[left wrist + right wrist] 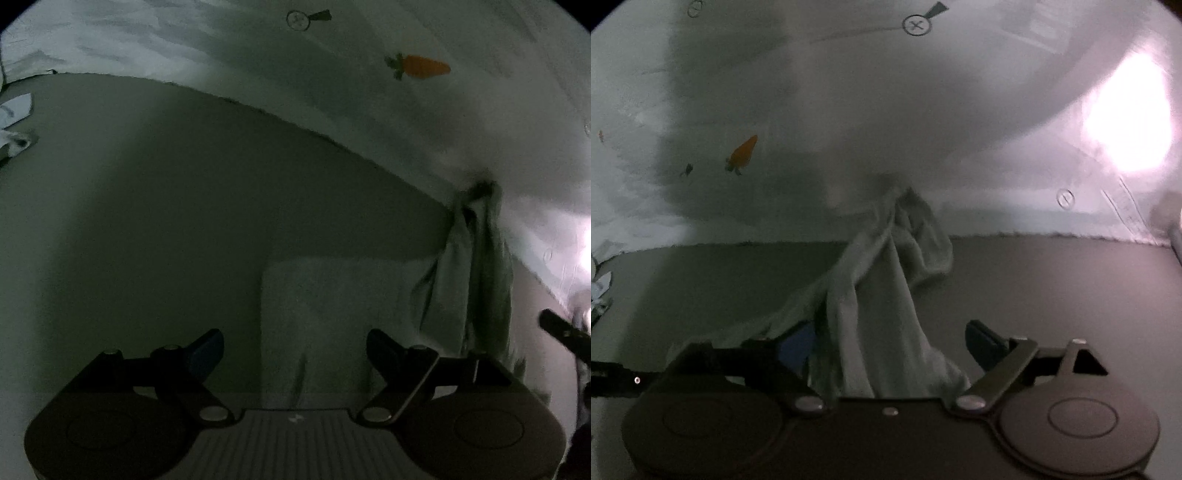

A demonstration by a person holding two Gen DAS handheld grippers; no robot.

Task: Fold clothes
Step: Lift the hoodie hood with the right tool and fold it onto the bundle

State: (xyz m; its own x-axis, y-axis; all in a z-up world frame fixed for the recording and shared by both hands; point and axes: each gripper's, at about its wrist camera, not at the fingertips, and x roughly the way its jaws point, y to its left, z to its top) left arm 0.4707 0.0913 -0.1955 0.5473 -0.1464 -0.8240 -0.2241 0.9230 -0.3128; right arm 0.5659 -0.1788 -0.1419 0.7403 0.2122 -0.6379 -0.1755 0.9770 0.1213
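The scene is dim. A pale cloth folded into a rectangle (332, 325) lies on the grey surface (147, 221), just ahead of my left gripper (295, 354), whose jaws stand open over its near edge with nothing pinched. Right of it a pale, crumpled garment (476, 280) stretches up to the edge of the white sheet. In the right wrist view the same garment (886, 295) runs from the sheet's edge down between the fingers of my right gripper (890, 347). Those jaws stand wide open, and the cloth lies loose between them.
A white sheet printed with an orange carrot (421, 66) (744, 151) and small round marks covers the far side. A bright glare (1126, 122) washes out the right. A dark bar (561, 328) pokes in at the right edge. Pale scraps (14, 122) lie far left.
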